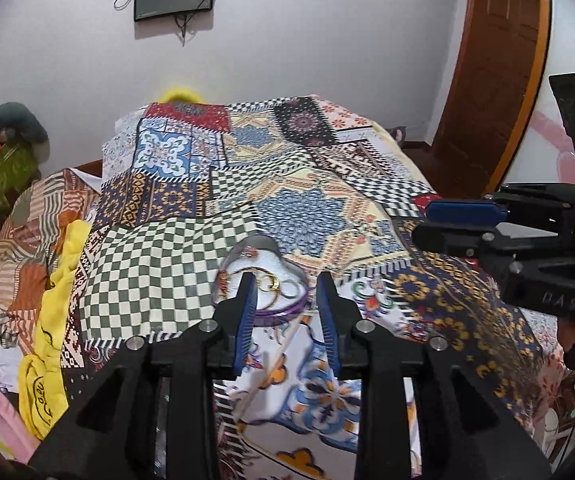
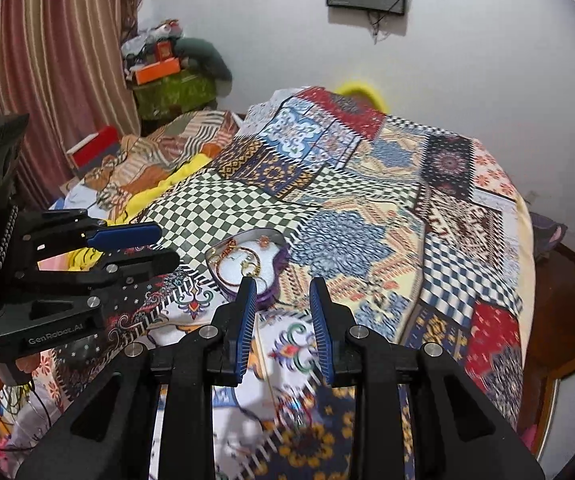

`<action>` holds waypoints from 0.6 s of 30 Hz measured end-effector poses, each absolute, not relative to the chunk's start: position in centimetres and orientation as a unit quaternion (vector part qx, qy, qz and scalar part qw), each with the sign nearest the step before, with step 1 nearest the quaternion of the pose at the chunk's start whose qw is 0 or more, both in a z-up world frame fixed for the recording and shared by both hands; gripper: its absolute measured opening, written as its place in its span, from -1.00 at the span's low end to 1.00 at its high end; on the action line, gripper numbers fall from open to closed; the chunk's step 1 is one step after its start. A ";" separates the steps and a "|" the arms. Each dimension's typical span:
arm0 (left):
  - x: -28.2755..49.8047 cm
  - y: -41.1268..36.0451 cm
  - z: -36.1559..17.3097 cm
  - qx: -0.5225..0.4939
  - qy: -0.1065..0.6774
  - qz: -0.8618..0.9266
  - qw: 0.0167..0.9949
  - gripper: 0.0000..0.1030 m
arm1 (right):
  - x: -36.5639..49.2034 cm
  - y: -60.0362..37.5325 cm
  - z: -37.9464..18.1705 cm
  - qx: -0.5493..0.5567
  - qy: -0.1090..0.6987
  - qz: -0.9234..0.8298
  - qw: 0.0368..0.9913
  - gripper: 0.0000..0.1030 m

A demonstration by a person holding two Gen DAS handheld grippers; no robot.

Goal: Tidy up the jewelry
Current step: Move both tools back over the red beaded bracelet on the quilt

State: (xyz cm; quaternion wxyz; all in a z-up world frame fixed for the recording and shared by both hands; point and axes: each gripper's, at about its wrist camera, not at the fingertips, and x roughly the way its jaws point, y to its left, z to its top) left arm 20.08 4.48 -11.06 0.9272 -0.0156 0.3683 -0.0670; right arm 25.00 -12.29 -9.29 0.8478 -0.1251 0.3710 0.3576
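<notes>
A heart-shaped jewelry box (image 1: 265, 258) with a purple rim and white lining lies open on the patchwork bedspread (image 1: 311, 200). It holds gold hoops and thin bangles (image 1: 269, 282). My left gripper (image 1: 287, 280) is open and empty, just in front of the box. In the right wrist view the box (image 2: 247, 262) sits just ahead and left of my right gripper (image 2: 281, 286), which is open and empty. A thin piece of jewelry (image 2: 293, 408) lies on the spread below the right gripper. The left gripper shows at left in the right wrist view (image 2: 139, 246).
The right gripper shows at the right edge of the left wrist view (image 1: 467, 220). Crumpled clothes and a yellow cloth (image 1: 51, 320) lie left of the bed. Boxes (image 2: 159, 68) are stacked by the curtain. A wooden door (image 1: 495, 80) stands to the right.
</notes>
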 end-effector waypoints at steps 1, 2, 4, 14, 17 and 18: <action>19.8 4.1 -11.1 -0.014 0.370 -0.070 0.926 -0.40 | 24.8 -12.7 -9.3 -0.124 0.370 0.354 0.850 -0.50; 19.6 3.7 -11.1 -0.014 0.371 -0.073 0.926 -0.40 | 24.6 -13.2 -9.4 -0.122 0.370 0.350 0.852 -0.48; 19.3 2.8 -11.4 -0.012 0.377 -0.080 0.923 -0.40 | 24.3 -14.2 -9.7 -0.120 0.371 0.343 0.855 -0.36; 19.0 -1.4 -14.4 -0.002 0.413 -0.111 0.904 -0.40 | 24.3 -17.5 -14.3 -0.102 0.428 0.319 0.839 -0.35; 19.0 -2.1 -15.4 0.001 0.421 -0.115 0.900 -0.40 | 24.1 -17.6 -15.9 -0.104 0.447 0.322 0.828 -0.35; 19.1 -2.2 -15.9 0.002 0.426 -0.116 0.897 -0.40 | 23.9 -17.4 -16.3 -0.106 0.450 0.325 0.825 -0.35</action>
